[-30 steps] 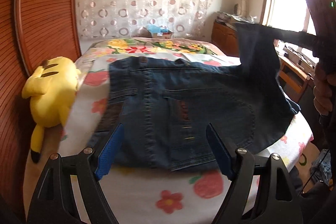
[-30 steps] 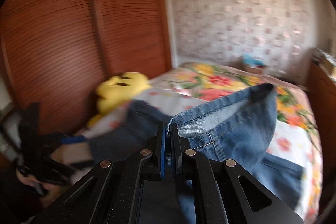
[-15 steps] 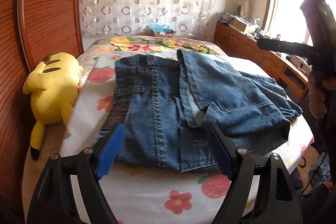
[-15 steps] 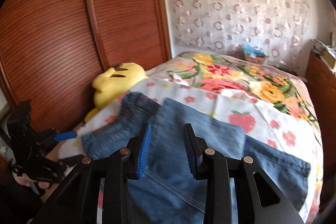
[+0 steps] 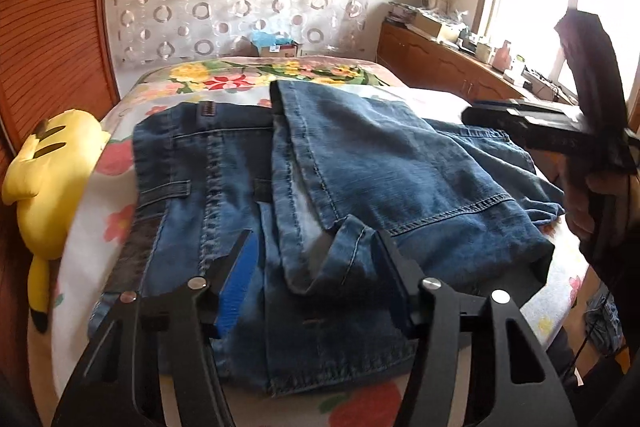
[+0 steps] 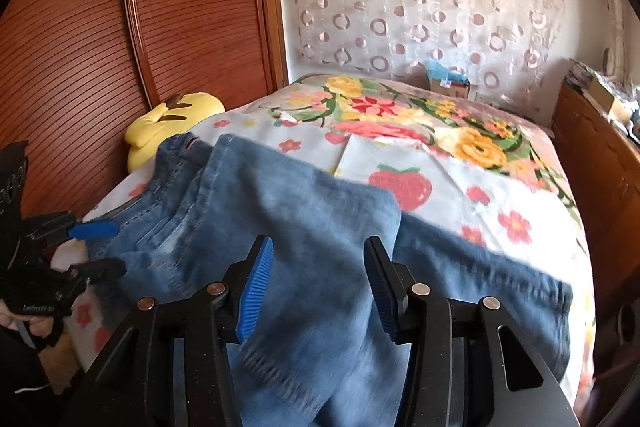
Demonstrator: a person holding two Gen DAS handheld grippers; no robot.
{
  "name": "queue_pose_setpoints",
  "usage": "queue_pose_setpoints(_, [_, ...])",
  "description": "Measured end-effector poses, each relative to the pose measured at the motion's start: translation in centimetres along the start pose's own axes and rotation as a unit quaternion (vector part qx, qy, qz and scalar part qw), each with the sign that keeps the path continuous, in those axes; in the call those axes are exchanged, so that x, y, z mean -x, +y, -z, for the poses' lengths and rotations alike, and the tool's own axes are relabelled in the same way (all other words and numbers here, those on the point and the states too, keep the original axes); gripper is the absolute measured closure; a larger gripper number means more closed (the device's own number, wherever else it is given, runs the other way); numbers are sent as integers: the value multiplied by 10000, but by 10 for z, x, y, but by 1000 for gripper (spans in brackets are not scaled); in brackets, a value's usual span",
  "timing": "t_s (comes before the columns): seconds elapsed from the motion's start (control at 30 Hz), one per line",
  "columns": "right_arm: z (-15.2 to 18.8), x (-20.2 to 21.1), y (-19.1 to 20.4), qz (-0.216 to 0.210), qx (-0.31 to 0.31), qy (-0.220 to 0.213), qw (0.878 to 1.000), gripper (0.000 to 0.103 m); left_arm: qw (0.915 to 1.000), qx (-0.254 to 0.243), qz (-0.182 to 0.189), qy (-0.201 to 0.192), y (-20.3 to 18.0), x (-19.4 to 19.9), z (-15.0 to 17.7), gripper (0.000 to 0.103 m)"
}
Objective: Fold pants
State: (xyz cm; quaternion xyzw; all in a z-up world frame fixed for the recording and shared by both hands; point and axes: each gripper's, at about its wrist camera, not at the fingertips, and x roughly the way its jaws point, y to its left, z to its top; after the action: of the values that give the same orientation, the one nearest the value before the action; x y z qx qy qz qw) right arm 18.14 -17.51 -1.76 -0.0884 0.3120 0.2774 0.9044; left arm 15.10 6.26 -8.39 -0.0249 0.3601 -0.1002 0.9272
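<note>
Blue jeans (image 5: 360, 163) lie on the bed, one leg folded over the seat part, its hem near the waistband. My left gripper (image 5: 316, 267) hangs low over the near edge of the jeans. Its jaws are closing, with a turned-up flap of denim between them and no pad touching it. In the right wrist view the left gripper (image 6: 100, 249) shows at the left edge, held by a hand. My right gripper (image 6: 318, 283) is over the folded leg (image 6: 312, 211). Its jaws are opening and hold nothing. It also appears at the right, level above the jeans: the right gripper (image 5: 520, 123).
A yellow plush toy (image 5: 48, 179) lies at the bed's left edge against the wooden wardrobe (image 6: 120, 27). The floral bedsheet (image 6: 460, 183) stretches beyond the jeans. A wooden cabinet (image 5: 440, 67) with clutter stands at the right under the window. A small box (image 5: 276, 47) sits at the far end.
The right gripper let go of the jeans leg, which dropped folded across the seat part, and its jaws widened. The left gripper moved forward over the jeans and its jaws narrowed.
</note>
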Motion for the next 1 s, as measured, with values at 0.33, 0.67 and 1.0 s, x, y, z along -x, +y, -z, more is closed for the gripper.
queue_pose_setpoints(0.33, [-40,-75,-3,-415,62,168,9990,48,9995,-48,-7,306,1,-22,15,59])
queue_pose_setpoints(0.67, [-57,-134,-6,-853,-25,490,9951,48,9997,-102,-39,225,-5,-15,18,61])
queue_pose_setpoints(1.0, [-54,-138,-38,-1139,263,511,9918,102,9997,-187,-5,155,-9,-11,18,87])
